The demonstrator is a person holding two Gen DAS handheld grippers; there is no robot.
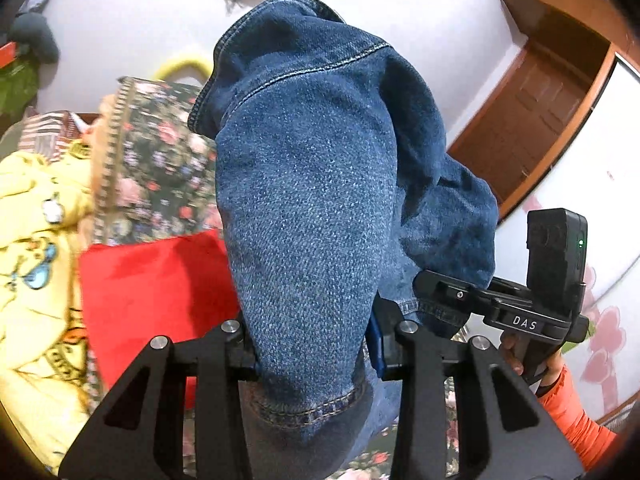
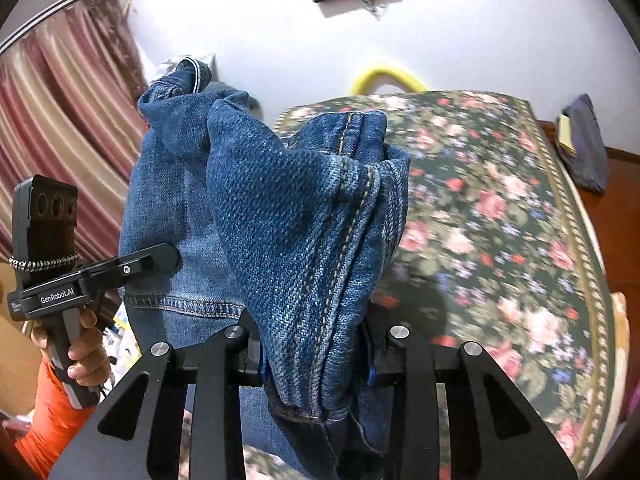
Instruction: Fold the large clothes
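Note:
A pair of blue denim jeans (image 1: pixel 312 208) hangs in the air, bunched between both grippers. My left gripper (image 1: pixel 316 344) is shut on a hemmed end of the jeans, and the cloth covers its fingertips. My right gripper (image 2: pixel 316 344) is shut on another thick fold of the jeans (image 2: pixel 304 216) along a stitched seam. The right gripper also shows in the left wrist view (image 1: pixel 520 312), at the right, close beside the denim. The left gripper shows in the right wrist view (image 2: pixel 100 276), at the left, against the hanging denim.
A bed with a dark floral cover (image 2: pixel 500 208) lies below and ahead. On it lie a red cloth (image 1: pixel 152 280) and a yellow printed garment (image 1: pixel 32 248). A brown wooden door (image 1: pixel 536 120) stands at the right, striped curtains (image 2: pixel 68 120) at the left.

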